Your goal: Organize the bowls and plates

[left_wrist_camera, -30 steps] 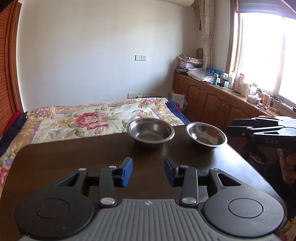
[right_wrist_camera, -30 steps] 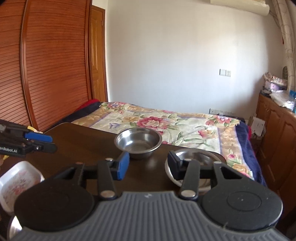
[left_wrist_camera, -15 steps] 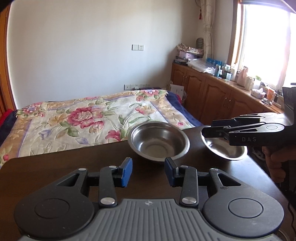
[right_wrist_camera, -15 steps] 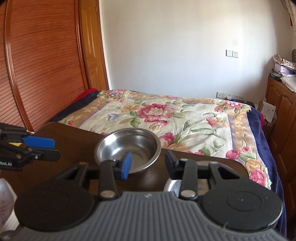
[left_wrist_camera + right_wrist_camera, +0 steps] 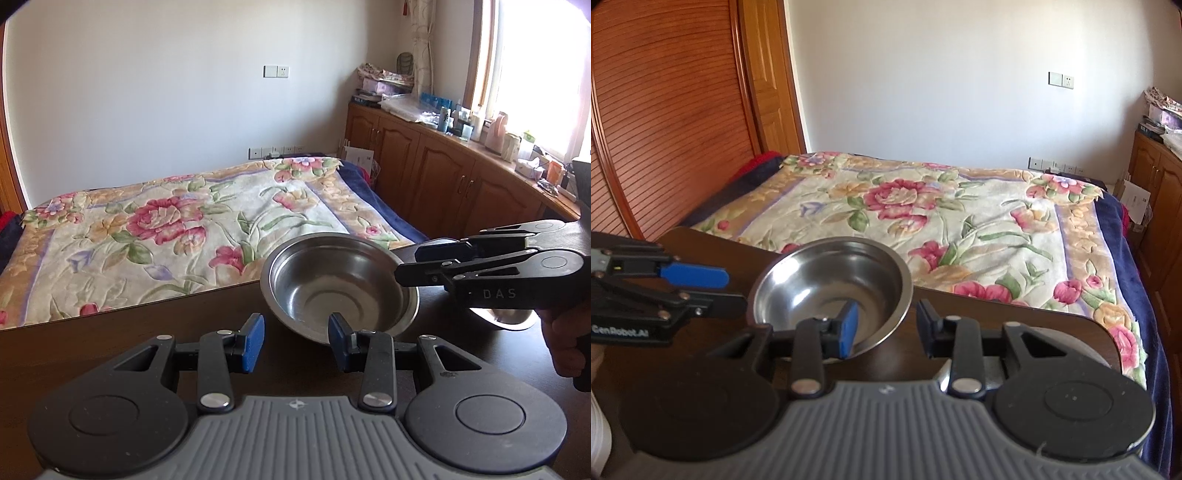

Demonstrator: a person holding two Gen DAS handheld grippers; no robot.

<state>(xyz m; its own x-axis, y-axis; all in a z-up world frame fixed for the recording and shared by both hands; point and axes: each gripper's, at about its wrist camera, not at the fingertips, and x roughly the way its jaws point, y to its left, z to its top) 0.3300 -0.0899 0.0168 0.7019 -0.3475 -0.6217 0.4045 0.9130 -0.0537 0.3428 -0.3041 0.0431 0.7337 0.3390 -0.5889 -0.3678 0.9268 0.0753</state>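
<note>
A steel bowl (image 5: 340, 288) (image 5: 831, 288) stands on the dark wooden table (image 5: 129, 332) near its far edge. My left gripper (image 5: 296, 341) is open just short of the bowl, its right finger at the near rim. My right gripper (image 5: 886, 326) is open too, with its left finger over the bowl's inside and its right finger outside the rim. In the left wrist view the right gripper (image 5: 406, 269) reaches over the bowl's right rim. A second steel bowl (image 5: 502, 319) lies mostly hidden behind and under the right gripper.
A bed with a floral cover (image 5: 166, 229) runs along the table's far edge. Wooden cabinets (image 5: 443, 173) stand to the right and a slatted wooden door (image 5: 665, 122) to the left. A white dish (image 5: 598, 424) shows at the lower left. A hand (image 5: 565, 343) holds the right gripper.
Both grippers have moved forward to the nearer steel bowl. The right gripper has swung left from over the second bowl to this bowl's right rim. Both stay open.
</note>
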